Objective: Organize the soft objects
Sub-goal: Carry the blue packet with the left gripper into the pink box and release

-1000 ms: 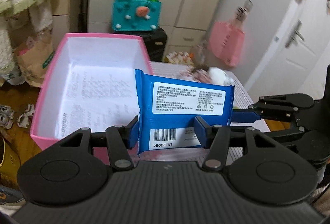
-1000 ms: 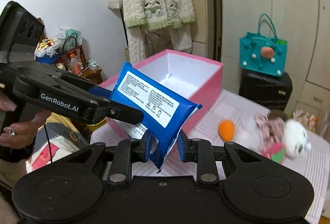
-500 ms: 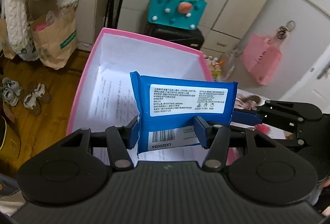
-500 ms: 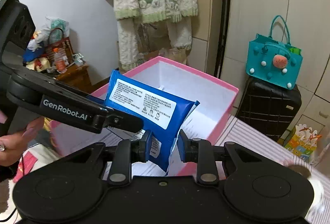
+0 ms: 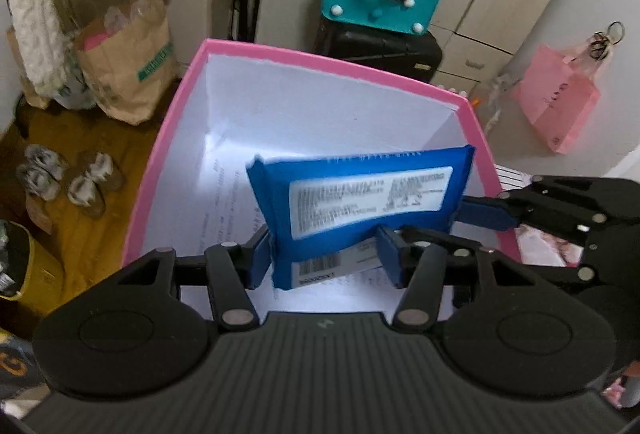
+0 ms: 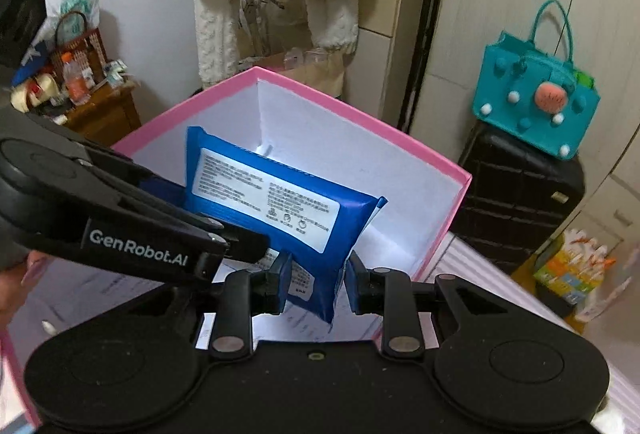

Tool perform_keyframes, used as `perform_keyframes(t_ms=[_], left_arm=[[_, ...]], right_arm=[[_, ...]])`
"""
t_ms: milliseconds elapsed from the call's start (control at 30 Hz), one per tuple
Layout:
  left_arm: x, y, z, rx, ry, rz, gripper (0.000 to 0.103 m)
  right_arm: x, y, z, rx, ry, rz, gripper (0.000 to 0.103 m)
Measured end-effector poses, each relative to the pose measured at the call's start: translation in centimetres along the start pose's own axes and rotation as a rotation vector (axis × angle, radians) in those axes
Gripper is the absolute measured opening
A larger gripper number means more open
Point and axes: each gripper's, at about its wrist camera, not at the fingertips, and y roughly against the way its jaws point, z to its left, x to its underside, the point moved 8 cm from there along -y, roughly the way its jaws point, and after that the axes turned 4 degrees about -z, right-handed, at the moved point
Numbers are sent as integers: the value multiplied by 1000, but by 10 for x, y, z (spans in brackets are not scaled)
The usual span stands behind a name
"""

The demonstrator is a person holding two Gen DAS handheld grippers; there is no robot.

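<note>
A blue wet-wipe pack (image 5: 356,206) with a white label is held over the open pink box (image 5: 320,62), whose inside is white. My left gripper (image 5: 324,254) is shut on the pack's lower edge. My right gripper (image 6: 316,276) is shut on the same pack (image 6: 276,202) at its other end; it shows in the left wrist view (image 5: 500,212) reaching in from the right. The left gripper shows in the right wrist view (image 6: 240,246) coming from the left. The pack hangs above the box's floor, tilted.
The pink box (image 6: 360,122) stands on a pink striped tablecloth (image 6: 500,294). Behind it are a black suitcase (image 6: 520,194) with a teal bag (image 6: 536,102) on top, a brown paper bag (image 5: 128,62), slippers (image 5: 68,178) on the floor and a pink bag (image 5: 560,106).
Both grippers have carried the pack forward from above the table's side to over the inside of the pink box. The plush toys on the table have left the views.
</note>
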Motion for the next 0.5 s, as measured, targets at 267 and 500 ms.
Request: perform_keyframes(t_ms=[267,500], left_arm=[[1,27,-3,-26,-91,-34,69],[14,57,-18,-11,-154,-40,71]], right_arm=[[1,17,1,-20,1,-10,36],[8,60,0,-56,-38,-59,40]])
